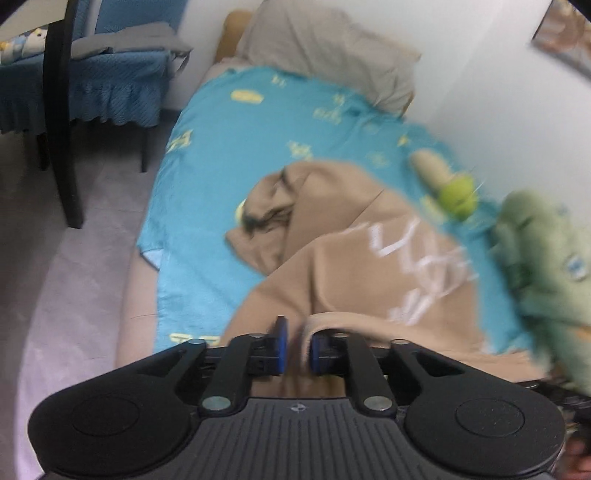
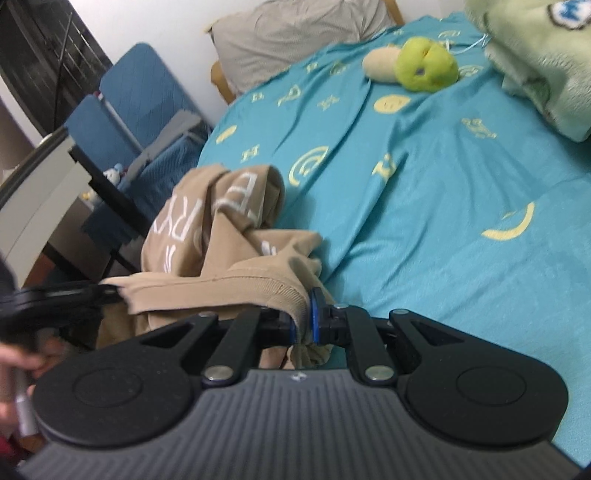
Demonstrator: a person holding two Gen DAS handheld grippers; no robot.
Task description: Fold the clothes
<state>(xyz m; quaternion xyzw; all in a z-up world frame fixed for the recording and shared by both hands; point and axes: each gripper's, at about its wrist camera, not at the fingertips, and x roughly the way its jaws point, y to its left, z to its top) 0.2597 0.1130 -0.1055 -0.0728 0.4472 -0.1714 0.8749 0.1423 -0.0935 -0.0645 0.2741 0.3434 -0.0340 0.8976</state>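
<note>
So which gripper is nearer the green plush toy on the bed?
Right. The right gripper holds the tan shirt on the green plush toy's side; the left gripper is farther off.

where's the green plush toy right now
In the right wrist view the green plush toy lies upper right on the turquoise bedsheet, touching a beige plush, near the grey pillow.

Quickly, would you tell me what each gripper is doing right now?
Left gripper: shut on the tan shirt's hem.
Right gripper: shut on the tan shirt's ribbed edge.

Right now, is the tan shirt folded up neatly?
No. The tan shirt is bunched and crumpled, with both grippers pinching its edge.
</note>
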